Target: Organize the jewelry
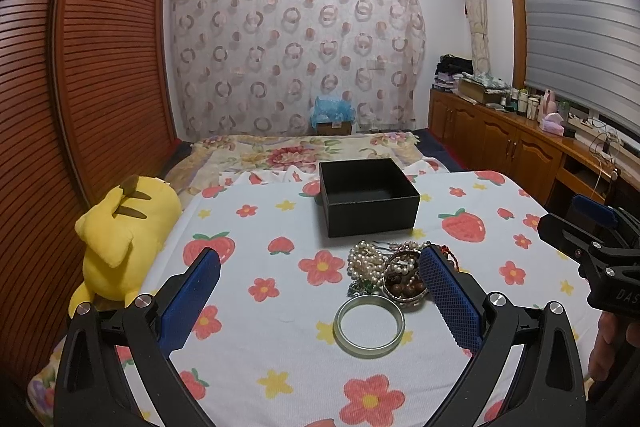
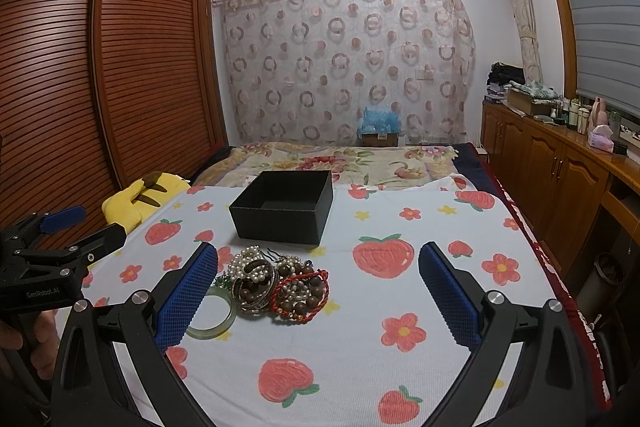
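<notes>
Both tongs, left (image 1: 320, 291) and right (image 2: 318, 291), gape wide, empty, level above the jewelry pile (image 2: 276, 283)

In the right wrist view, at nine o'clock, the left gripper (image 2: 80, 227) bears "GenRobot.AI" in pale letters on its black body. In the left wrist view, at three o'clock, the right gripper (image 1: 568, 223) shows only "DAS", cut off by the frame edge.

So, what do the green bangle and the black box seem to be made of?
Green bangle: probably jade or glass; it looks pale, translucent, smooth and glossy. Black box: probably rigid cardboard with a matte, slightly textured wrap; thin straight walls, no shine.
</notes>
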Demonstrator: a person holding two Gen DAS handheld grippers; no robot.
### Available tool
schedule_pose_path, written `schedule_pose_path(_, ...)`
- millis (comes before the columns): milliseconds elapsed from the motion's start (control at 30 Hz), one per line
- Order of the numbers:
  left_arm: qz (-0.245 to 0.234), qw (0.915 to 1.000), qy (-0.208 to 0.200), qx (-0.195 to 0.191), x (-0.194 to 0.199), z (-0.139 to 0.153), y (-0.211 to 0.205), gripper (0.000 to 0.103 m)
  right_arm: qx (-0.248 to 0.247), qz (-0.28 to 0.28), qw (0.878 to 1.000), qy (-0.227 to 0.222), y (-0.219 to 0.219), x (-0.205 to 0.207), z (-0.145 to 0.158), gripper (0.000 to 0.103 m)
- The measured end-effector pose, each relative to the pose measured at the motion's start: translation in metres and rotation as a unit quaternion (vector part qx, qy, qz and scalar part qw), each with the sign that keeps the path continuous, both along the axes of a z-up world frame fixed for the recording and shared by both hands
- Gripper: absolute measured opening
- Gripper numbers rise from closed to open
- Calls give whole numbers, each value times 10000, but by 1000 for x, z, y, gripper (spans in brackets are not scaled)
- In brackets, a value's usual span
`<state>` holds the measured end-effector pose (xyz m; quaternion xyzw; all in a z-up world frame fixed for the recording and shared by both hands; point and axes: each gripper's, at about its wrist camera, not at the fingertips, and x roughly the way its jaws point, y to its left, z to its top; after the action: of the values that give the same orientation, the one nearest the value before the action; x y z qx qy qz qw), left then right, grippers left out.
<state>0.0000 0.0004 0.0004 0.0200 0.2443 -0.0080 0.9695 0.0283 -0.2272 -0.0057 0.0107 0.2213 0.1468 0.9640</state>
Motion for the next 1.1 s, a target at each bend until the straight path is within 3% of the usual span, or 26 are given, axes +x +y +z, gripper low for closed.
schedule_pose_path(1100,3,10000,-32,-6,-1,0,0,97,27,60,10000,5,-2,-2,-2,101)
